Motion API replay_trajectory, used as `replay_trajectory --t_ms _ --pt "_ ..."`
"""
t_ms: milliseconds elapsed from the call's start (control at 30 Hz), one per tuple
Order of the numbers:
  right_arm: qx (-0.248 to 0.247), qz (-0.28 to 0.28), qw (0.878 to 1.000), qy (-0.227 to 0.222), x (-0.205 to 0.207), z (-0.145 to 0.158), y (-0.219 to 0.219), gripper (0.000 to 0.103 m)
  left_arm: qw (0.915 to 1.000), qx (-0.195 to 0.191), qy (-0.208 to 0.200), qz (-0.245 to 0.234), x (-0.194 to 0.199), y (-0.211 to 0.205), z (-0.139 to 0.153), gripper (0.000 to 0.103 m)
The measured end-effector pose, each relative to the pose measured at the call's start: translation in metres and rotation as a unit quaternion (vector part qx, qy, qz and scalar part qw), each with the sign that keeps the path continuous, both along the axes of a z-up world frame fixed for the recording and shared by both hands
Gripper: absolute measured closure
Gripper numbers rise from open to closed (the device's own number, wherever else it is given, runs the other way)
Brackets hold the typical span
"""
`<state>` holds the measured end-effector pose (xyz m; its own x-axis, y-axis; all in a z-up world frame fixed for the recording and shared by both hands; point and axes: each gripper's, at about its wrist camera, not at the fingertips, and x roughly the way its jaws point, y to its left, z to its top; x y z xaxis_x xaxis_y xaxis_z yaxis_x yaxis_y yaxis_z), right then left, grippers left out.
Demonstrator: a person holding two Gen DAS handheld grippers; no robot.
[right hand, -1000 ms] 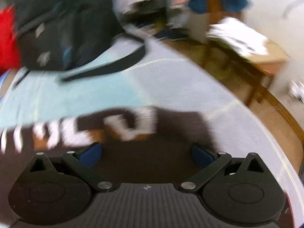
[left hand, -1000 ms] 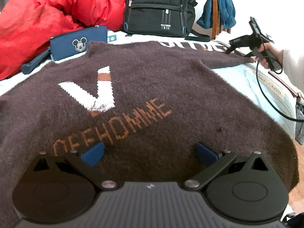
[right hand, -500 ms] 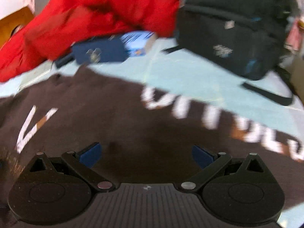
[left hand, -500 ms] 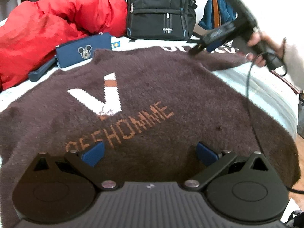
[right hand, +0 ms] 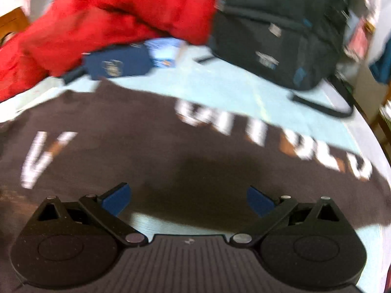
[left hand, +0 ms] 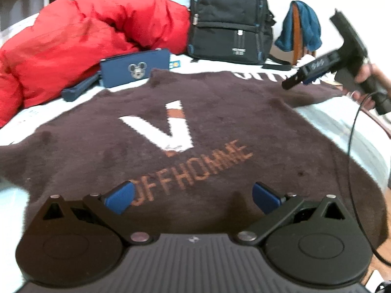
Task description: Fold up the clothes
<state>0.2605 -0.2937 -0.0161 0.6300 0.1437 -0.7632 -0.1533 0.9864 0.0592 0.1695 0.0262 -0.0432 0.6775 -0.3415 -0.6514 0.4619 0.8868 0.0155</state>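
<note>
Both wide open, gripping nothing: left gripper over sweater hem, right gripper above sleeve.

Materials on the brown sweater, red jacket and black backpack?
Brown sweater: looks like fuzzy knit, matte, with a soft nap and lettering worked into it.
Red jacket: probably padded nylon or polyester; puffy folds, slight sheen.
Black backpack: likely woven synthetic; flat matte panels, zips, webbing strap.

Black ribbed gripper bodies, blue finger pads, silver screws.
</note>
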Motion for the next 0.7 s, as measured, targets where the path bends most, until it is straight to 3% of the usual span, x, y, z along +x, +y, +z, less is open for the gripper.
replay_trajectory --t_ms 133,267,367,533,700 --pt "-0.006 0.049 0.999 -0.007 0.011 0.012 0.055 0.000 0.9990 0.007 -0.005 0.045 0.001 0.022 0.003 0.001" --pt "-0.033 0.068 0.997 0.000 0.050 -0.010 0.109 0.000 0.9961 -0.006 -0.012 0.087 -0.001 0.051 0.013 0.001" --pt "-0.050 0.024 0.998 0.006 0.084 -0.037 0.124 0.000 0.9948 -0.022 -0.015 0.098 -0.003 0.067 0.018 0.001" --pt "-0.001 -0.092 0.996 -0.010 0.127 -0.053 0.107 0.000 0.9935 -0.044 -0.015 0.104 0.002 0.081 0.021 0.001" --pt "-0.033 -0.137 0.990 -0.001 0.175 -0.056 0.118 0.000 0.9924 -0.057 -0.010 0.109 0.011 0.085 0.019 0.001"
